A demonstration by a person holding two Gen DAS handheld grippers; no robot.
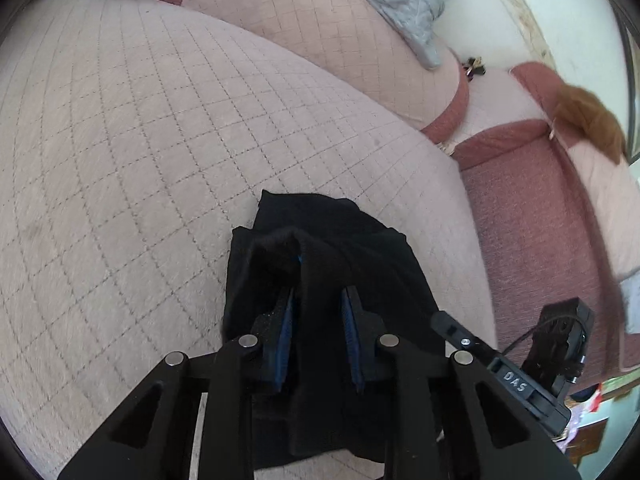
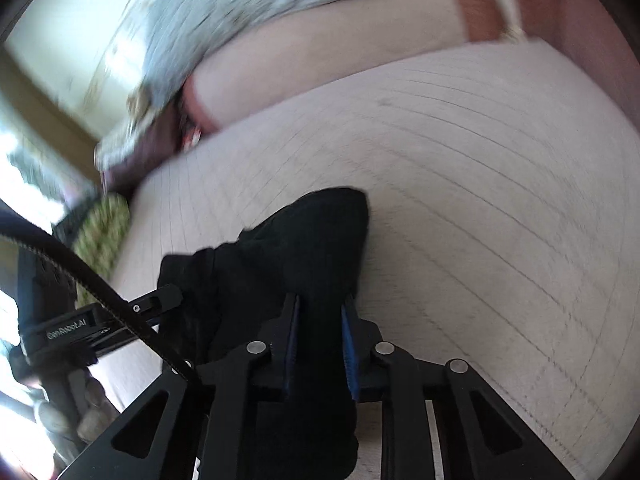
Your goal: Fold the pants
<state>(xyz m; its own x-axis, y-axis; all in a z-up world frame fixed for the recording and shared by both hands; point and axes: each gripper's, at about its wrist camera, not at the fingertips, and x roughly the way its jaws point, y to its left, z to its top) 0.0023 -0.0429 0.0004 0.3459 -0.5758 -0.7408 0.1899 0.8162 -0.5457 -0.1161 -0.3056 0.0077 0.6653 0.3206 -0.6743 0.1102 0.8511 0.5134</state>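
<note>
The black pants (image 1: 320,240) hang bunched over a quilted pale pink cushion (image 1: 160,140). My left gripper (image 1: 318,292) is shut on a fold of the black fabric, which fills the gap between its blue-padded fingers. My right gripper (image 2: 320,300) is also shut on the black pants (image 2: 304,240), with cloth between its fingers and draping ahead over the cushion (image 2: 480,200). The right gripper's body shows at the lower right of the left wrist view (image 1: 560,340). The left gripper's body shows at the lower left of the right wrist view (image 2: 80,328). The right wrist view is motion-blurred.
A grey pillow (image 1: 404,0) lies at the back on a second pink cushion (image 1: 312,28). A darker red seat (image 1: 532,216) lies to the right, with an orange furry thing (image 1: 588,116) on it. Small dark objects (image 1: 474,67) sit in the gap. A green patterned item (image 2: 100,236) lies left.
</note>
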